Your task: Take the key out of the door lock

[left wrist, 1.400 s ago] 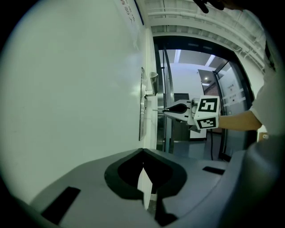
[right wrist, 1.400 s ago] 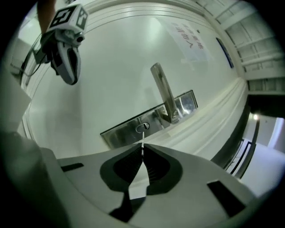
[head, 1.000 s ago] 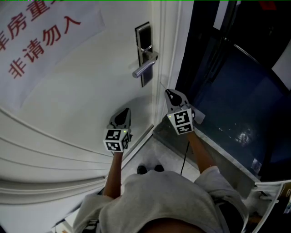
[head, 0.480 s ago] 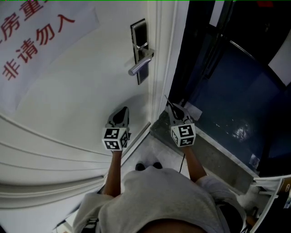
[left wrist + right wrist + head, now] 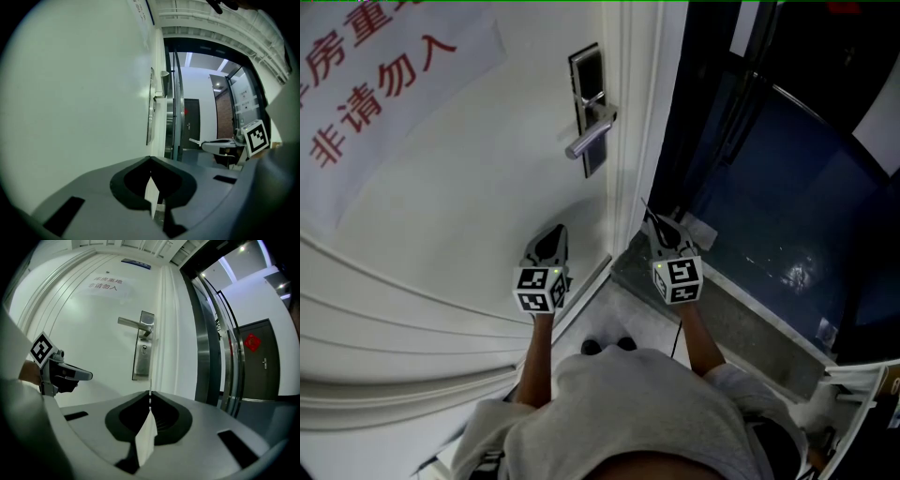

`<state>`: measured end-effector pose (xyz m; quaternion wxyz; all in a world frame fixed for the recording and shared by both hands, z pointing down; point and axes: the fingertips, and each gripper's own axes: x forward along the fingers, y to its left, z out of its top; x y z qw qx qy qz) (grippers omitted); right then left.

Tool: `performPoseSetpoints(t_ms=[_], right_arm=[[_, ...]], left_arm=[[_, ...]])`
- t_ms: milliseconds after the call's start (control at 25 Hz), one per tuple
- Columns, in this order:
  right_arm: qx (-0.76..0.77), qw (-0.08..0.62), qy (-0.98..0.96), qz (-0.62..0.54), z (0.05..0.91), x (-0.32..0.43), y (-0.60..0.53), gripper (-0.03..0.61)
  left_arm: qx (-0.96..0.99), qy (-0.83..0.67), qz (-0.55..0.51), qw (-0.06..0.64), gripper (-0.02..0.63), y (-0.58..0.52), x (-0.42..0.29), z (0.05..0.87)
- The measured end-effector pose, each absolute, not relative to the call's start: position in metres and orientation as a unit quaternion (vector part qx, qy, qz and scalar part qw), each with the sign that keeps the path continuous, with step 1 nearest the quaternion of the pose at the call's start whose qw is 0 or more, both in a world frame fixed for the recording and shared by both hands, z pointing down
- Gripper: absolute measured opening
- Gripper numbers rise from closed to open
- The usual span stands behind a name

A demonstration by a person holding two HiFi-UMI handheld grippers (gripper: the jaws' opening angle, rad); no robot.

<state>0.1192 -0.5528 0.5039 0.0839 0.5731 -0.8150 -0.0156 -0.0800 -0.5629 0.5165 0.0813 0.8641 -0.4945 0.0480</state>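
Note:
The lock plate (image 5: 592, 111) with its silver lever handle (image 5: 587, 142) is on the white door's right edge. In the right gripper view the plate (image 5: 143, 352) shows a round keyhole (image 5: 144, 349) with nothing in it. My right gripper (image 5: 653, 221) hangs well below the lock, by the door frame, shut on the key (image 5: 644, 205), a thin sliver poking out past its tips (image 5: 150, 386). My left gripper (image 5: 551, 236) is shut with nothing in it, low in front of the door face, left of the right one.
A paper notice with red characters (image 5: 380, 80) is stuck on the door. To the right of the white door frame (image 5: 642, 112) stands a dark glass panel (image 5: 769, 187) with metal posts. The person's shoes (image 5: 609, 346) are on the tiled floor below.
The right gripper has drawn down and back from the lock with the thin key, mostly in the first half second. The left gripper has stayed put.

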Motion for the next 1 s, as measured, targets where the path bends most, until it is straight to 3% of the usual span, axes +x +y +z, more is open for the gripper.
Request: performPoseSetpoints(t_ms=[1000], right_arm=[[0.572,0.093,-0.815,-0.021,0.5057,0.1150,-0.5573,0.029]], left_arm=[[0.868,-0.487,0.055,0.087,0.018,-0.5663,-0.0750,0.5233]])
